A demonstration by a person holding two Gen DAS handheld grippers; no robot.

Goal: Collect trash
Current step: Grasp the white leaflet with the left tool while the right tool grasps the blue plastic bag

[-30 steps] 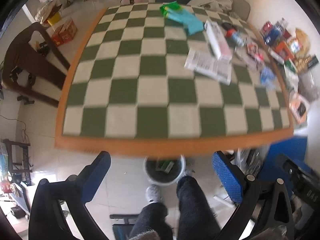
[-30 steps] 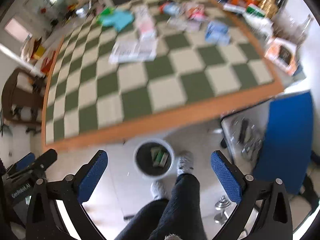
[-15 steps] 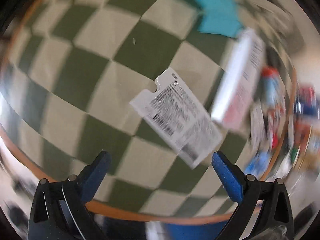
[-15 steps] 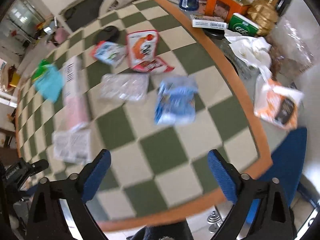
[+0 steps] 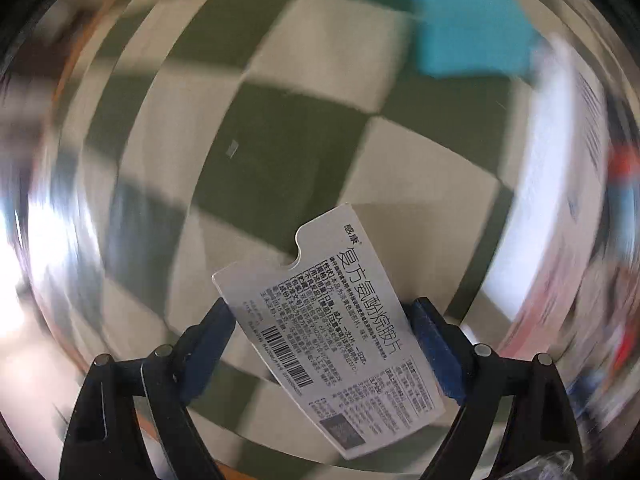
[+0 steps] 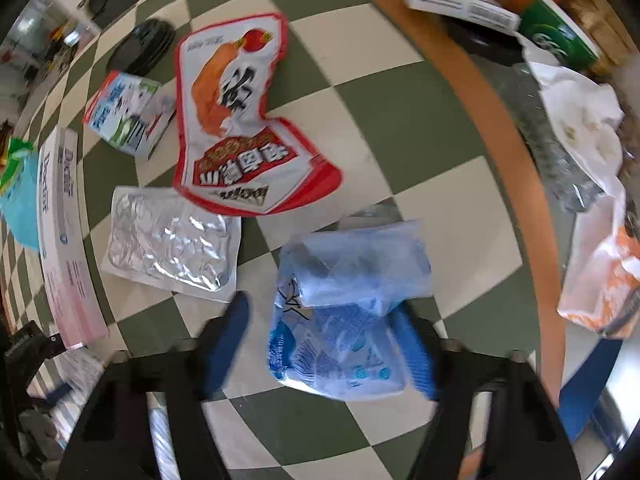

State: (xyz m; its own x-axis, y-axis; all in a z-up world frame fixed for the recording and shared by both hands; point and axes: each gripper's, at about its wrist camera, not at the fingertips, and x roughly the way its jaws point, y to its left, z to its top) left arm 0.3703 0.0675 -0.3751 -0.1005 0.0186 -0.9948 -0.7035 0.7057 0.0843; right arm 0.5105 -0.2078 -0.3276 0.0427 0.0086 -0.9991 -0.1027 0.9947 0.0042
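Observation:
In the left wrist view a flattened white medicine box (image 5: pixel 336 320) with black print and a barcode lies on the green-and-white checkered table (image 5: pixel 280 128). My left gripper (image 5: pixel 322 312) is open, its blue fingers on either side of the box. In the right wrist view a crumpled blue and clear plastic bag (image 6: pixel 344 304) lies between the fingers of my right gripper (image 6: pixel 324 312), which is open around it. Whether the pads touch either item is unclear.
In the right wrist view lie a red and white snack wrapper (image 6: pixel 240 120), a silver foil pouch (image 6: pixel 172 240), a small carton (image 6: pixel 128 114), a long white and pink box (image 6: pixel 64 236), a teal cloth (image 6: pixel 20 200) and the orange table edge (image 6: pixel 500 120) with clutter beyond.
Both grippers dropped from over the floor bin down to the table. The left one now straddles the white box, the right one straddles the blue bag, and both jaws have narrowed.

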